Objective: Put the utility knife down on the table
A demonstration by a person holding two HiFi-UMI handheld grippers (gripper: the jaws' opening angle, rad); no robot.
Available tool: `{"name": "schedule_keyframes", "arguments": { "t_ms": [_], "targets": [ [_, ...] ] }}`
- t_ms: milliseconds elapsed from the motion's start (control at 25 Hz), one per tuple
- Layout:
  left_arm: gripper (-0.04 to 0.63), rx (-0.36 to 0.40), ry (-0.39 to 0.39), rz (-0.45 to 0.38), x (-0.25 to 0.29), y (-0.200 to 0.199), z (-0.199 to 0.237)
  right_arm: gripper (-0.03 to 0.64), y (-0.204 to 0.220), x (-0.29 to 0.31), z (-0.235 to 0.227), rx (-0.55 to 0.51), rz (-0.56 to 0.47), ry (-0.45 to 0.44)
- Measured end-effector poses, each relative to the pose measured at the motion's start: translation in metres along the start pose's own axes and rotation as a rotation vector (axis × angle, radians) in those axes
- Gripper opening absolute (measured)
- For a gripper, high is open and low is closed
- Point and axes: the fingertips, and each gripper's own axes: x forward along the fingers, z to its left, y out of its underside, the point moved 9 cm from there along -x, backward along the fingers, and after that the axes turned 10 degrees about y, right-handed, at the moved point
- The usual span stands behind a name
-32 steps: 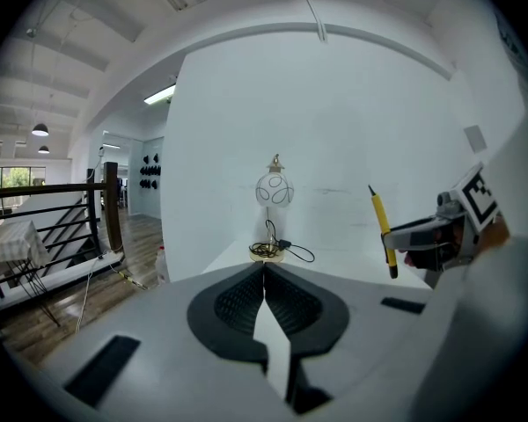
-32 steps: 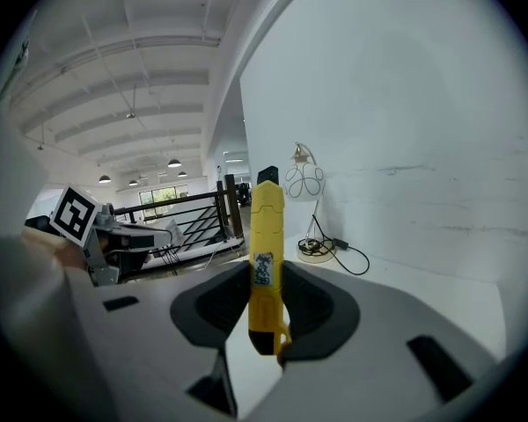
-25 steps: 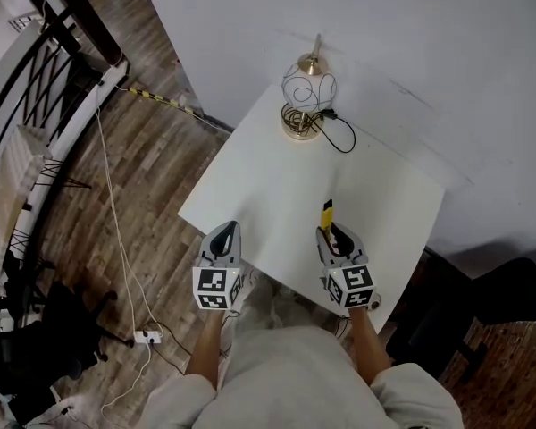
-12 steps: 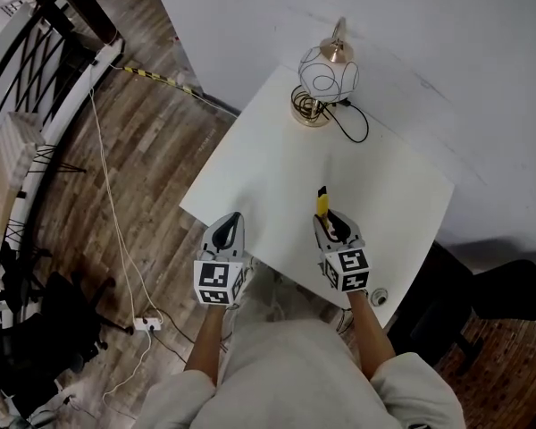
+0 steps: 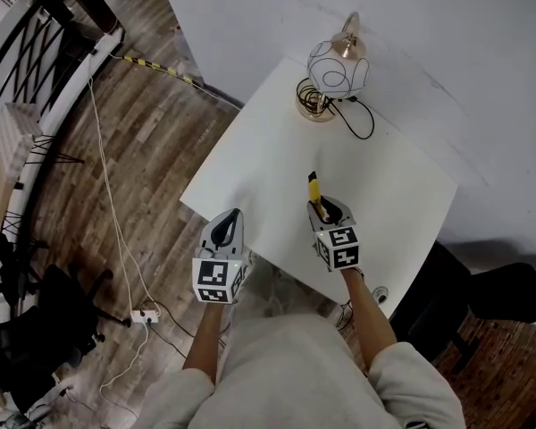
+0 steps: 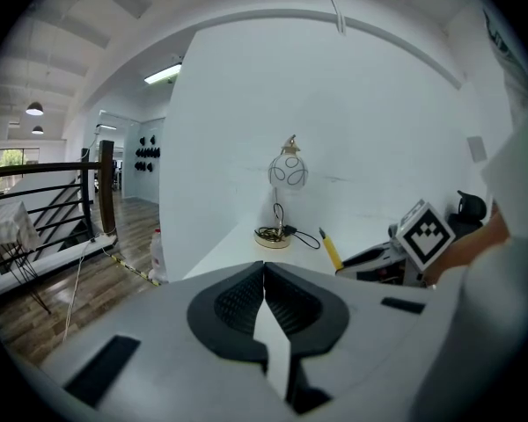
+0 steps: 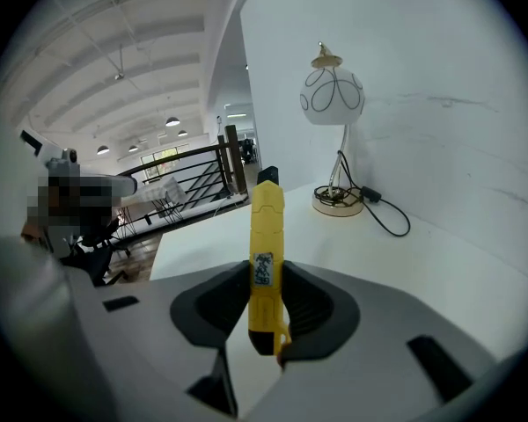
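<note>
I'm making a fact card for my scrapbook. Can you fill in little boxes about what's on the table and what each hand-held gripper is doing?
table: white, set against a white wall
lamp: round white shade, gold base, at the table's far side
cable: black, running from the lamp's base
utility knife: yellow, tip pointing away from the person
right hand-held gripper: shut on the utility knife, over the table
left hand-held gripper: jaws together, nothing in them
job: knife not yet laid down

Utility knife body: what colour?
Yellow, with a black tip. The yellow plastic utility knife shows best in the right gripper view.
</note>
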Motion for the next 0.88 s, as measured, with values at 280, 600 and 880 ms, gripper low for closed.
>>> {"name": "schedule_keyframes", "arguments": {
  "t_ms": [280, 600, 880],
  "targets": [
    [0.006, -0.008, -0.008, -0.002, -0.004, 0.002, 0.002, 0.109, 0.011, 0.029, -0.001, -0.052, 0.102, 0.001],
    [0.006, -0.023, -0.009, 0.000, -0.003, 0.009, -0.002, 0.109, 0.017, 0.054, 0.000, -0.132, 0.206, -0.010],
    [0.006, -0.032, -0.020, 0.006, -0.007, 0.014, 0.000, 0.109, 0.014, 0.070, 0.006, -0.223, 0.293, -0.037]
  ]
}}
